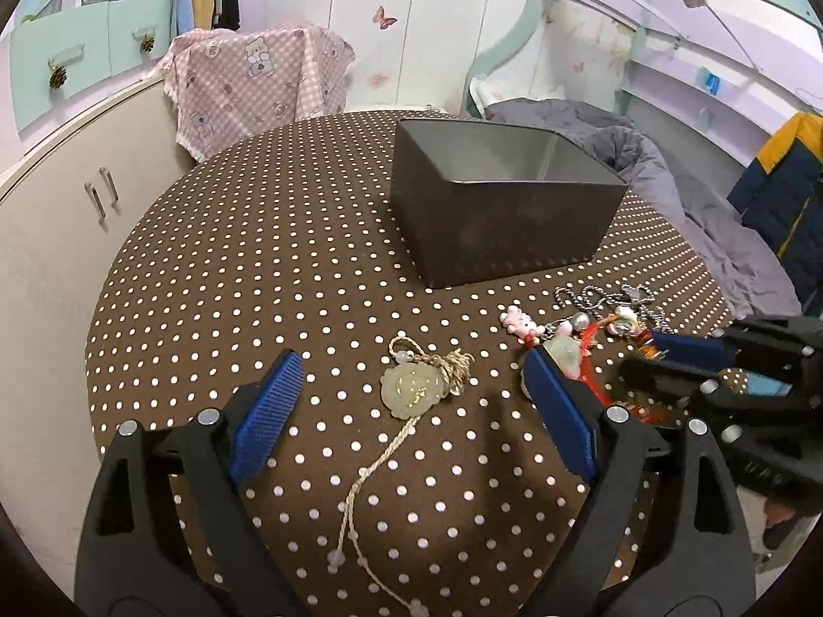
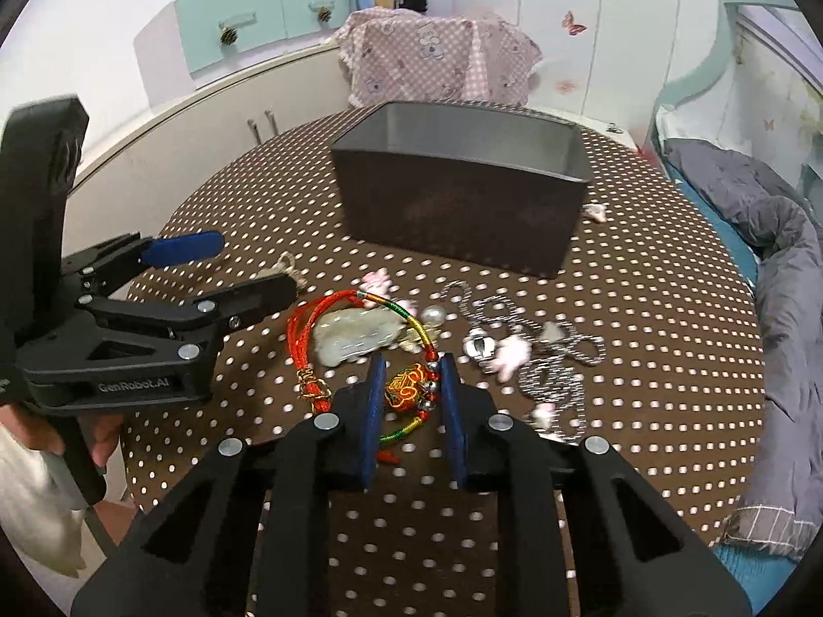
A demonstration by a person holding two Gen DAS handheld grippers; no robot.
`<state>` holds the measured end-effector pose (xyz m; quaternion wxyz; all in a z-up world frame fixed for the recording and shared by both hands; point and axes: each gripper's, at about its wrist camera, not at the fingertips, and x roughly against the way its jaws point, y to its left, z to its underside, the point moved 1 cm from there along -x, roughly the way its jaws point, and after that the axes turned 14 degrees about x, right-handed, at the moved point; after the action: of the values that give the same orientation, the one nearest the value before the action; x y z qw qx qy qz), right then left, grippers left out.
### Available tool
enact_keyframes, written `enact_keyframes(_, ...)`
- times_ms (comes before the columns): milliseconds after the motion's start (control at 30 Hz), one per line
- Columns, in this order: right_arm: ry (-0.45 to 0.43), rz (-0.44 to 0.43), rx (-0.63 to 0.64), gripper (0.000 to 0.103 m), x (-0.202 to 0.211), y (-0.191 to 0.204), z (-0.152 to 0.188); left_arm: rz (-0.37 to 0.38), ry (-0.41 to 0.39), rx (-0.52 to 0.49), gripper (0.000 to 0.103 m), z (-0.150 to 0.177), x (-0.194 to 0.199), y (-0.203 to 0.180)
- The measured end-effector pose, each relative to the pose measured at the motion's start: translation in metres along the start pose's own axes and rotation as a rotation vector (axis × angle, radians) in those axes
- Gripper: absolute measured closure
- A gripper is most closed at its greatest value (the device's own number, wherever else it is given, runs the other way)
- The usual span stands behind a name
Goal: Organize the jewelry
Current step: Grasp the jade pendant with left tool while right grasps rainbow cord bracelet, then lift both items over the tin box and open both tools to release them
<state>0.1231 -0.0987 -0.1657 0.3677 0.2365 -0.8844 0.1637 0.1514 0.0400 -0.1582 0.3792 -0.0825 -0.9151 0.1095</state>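
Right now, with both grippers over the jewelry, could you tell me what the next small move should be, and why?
Probably lift the right gripper straight up: its pads are closed on the red embroidered bead of the cord bracelet, which lies tangled over a jade pendant, and the box stands open behind.

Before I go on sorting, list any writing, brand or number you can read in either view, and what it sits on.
"GenRobot.AI": white lettering on the black body of the left tongs, seen from the right wrist camera.
Nothing readable on the dark box, the jewelry or the spotted tablecloth.
The pink checked cloth behind carries bear pictures; any lettering on it is too small to tell.
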Motion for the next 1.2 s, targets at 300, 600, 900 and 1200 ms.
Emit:
enact_keyframes(300,-0.002,0.018,-0.041,0.084,0.000,-0.014,0.001,-0.042,0.029,-0.052,0.069,0.006,-0.012,0.000)
enact_keyframes(600,-0.031,0.020,-0.044,0.084,0.008,-0.020,-0.004,-0.025,0.025,-0.025,0.071,0.005,-0.005,0.004)
enact_keyframes(900,-0.065,0.054,-0.042,0.084,0.017,-0.031,-0.014,-0.009,-0.038,-0.039,0.071,-0.010,0.009,-0.009)
enact_keyframes(1200,-0.127,0.100,-0.018,0.084,0.030,-0.045,-0.033,0.026,-0.126,-0.060,0.071,-0.035,0.027,-0.026)
